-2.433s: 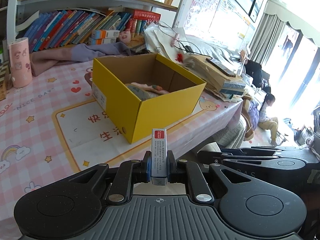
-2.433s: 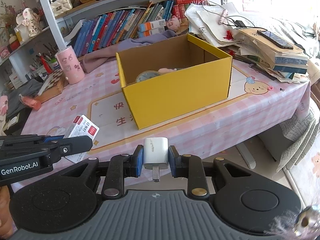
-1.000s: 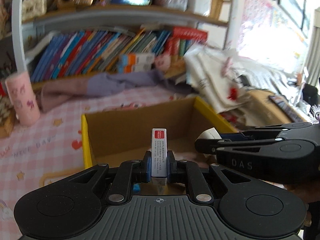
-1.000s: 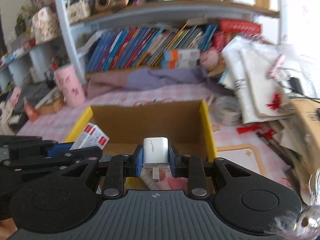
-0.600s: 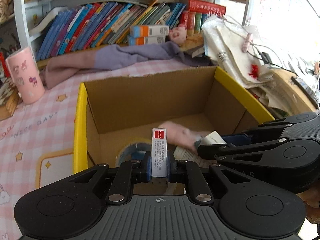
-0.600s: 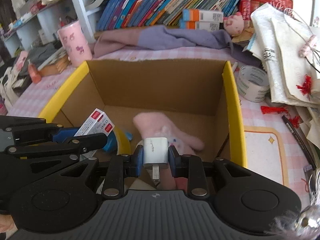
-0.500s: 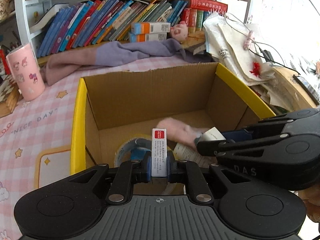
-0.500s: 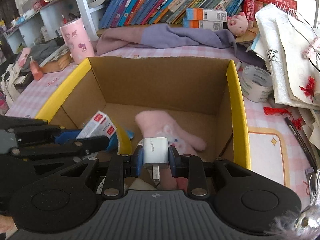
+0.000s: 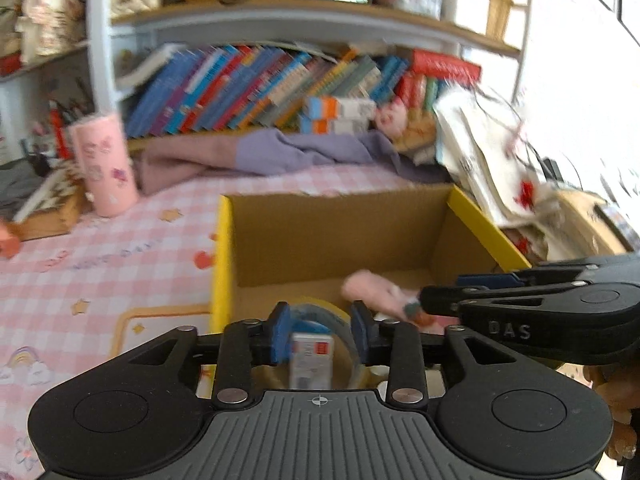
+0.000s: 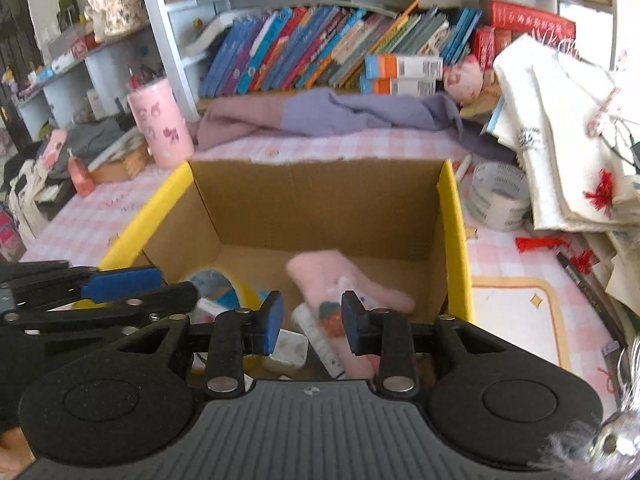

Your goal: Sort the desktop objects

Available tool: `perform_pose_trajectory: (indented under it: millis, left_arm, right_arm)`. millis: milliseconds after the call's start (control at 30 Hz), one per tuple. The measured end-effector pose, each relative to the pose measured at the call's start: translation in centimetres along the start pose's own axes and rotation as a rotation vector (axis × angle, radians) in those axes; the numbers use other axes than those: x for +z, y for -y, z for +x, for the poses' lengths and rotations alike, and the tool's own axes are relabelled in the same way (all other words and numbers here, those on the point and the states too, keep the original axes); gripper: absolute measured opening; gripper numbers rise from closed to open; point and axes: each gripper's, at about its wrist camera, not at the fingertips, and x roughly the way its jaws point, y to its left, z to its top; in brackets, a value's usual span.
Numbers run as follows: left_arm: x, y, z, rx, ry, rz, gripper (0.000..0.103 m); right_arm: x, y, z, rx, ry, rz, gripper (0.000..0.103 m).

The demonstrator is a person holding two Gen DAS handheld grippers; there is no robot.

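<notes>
Now my left claw (image 9: 319, 334) and right claw (image 10: 308, 322) are opening, empty; small carton (image 9: 311, 360) and white charger (image 10: 287, 352) lie loose in the yellow box (image 10: 454, 232).

Desk (image 10: 516, 292) under pink checked cloth. Shelving (image 9: 280, 26) across upper frame, a row of leaning books (image 10: 320, 56) beneath it. Strong daylight at upper right, washed out.

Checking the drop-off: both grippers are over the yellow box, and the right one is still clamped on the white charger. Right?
Not quite. The right gripper has its jaws opening with nothing between them; the white charger lies in the yellow box, as the right wrist view shows. Both grippers are over the box.
</notes>
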Motion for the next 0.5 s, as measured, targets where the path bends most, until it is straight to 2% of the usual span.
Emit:
perform_pose_trajectory:
  millis: [33, 133, 433, 500]
  left_arm:
    - [-0.1, -0.3, -0.7, 0.013, 0.019, -0.013, 0.037]
    - [-0.3, -1.3, -2.5, 0.051, 0.059, -0.040, 0.049]
    - [-2.1, -5.4, -7.5, 0.119, 0.113, -0.091, 0.054]
    - [-2.7, -6.2, -8.2, 0.132, 0.116, -0.103, 0.060]
  right_arm:
    - [0.0, -0.2, -0.4, -0.001, 0.014, 0.004, 0.030]
    - [-0.1, -0.8, -1.7, -0.005, 0.055, 0.014, 0.030]
    - [-1.8, -4.2, -5.0, -0.041, 0.140, 0.026, 0.030]
    - [-2.4, -5.4, -5.5, -0.045, 0.140, 0.018, 0.030]
